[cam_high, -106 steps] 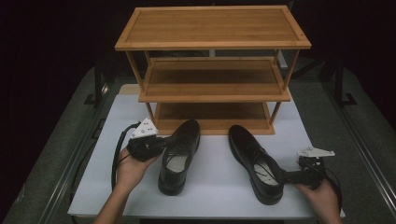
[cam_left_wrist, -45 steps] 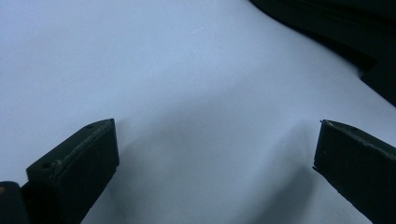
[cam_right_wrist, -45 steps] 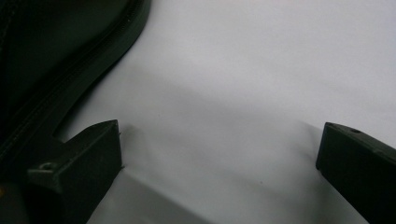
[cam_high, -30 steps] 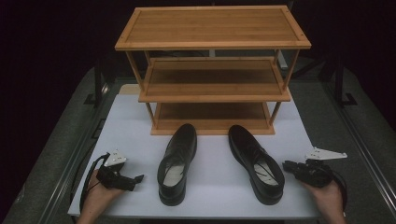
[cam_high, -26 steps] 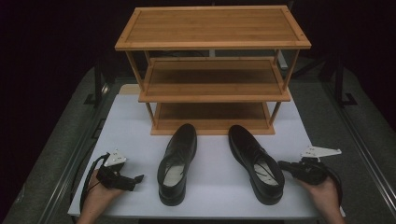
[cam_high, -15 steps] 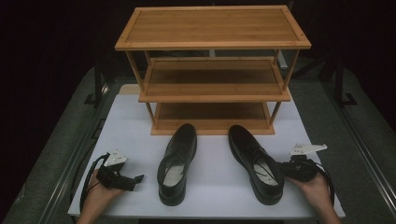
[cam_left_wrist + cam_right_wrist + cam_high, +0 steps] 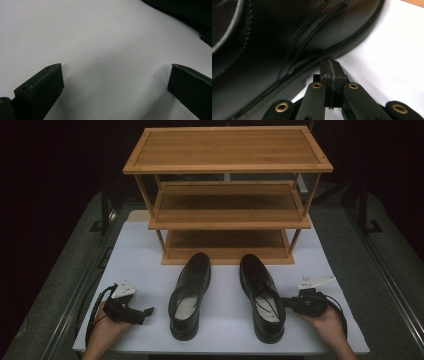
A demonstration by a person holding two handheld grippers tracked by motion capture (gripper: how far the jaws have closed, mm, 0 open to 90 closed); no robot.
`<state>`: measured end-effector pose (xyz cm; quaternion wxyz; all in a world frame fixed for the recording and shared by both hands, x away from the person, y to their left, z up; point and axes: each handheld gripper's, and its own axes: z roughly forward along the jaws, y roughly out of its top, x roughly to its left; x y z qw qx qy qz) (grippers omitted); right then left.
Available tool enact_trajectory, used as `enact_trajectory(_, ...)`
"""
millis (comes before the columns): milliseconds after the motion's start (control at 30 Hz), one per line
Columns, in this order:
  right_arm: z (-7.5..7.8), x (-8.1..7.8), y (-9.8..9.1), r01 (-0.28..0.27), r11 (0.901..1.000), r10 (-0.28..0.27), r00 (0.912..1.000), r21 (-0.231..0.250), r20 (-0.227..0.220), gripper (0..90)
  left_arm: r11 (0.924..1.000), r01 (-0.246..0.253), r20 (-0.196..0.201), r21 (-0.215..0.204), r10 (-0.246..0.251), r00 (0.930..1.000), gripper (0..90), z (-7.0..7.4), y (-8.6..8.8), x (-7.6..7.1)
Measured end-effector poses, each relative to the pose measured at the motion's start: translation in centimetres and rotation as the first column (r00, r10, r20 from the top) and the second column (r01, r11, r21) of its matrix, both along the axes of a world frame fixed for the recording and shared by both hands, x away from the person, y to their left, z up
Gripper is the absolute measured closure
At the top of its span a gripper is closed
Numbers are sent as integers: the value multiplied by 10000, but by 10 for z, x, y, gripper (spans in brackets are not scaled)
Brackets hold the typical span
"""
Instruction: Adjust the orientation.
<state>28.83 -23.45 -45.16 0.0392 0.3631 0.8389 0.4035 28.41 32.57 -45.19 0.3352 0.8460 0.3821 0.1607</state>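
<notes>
- One three-tier bamboo shoe rack (image 7: 227,195) stands at the back of the white table (image 7: 140,250); no writing can be read anywhere
- Two black leather shoes, left shoe (image 7: 189,292) and right shoe (image 7: 261,295), lie side by side before it
- Right gripper (image 7: 331,68), jaws clenched together, empty, tip against the right shoe's sole edge
- Left gripper (image 7: 147,310), jaws spread wide, empty, rests apart from the left shoe

Two black shoes stand side by side on the white table (image 7: 150,240), toes toward a three-tier wooden rack (image 7: 227,195). The right gripper (image 7: 286,304) touches the right shoe (image 7: 261,296). The left gripper (image 7: 148,310) rests apart from the left shoe (image 7: 189,295).
</notes>
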Motion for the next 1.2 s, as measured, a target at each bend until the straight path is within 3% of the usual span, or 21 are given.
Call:
enact_trajectory(467,2,6,39,-767,9970,766,9970,-93,-97,900,10000,-1,14,-4,1,10000,0,0,0,0)
enact_trajectory(933,1,3,50,-1128,9936,1128,9935,25,-131,897,10000,1,3,1,-1,10000,0,0,0,0)
enact_trajectory(1200,7,0,41,-334,9994,335,9986,-43,415,672,10000,0,-10,14,0,10000,0,0,0,0)
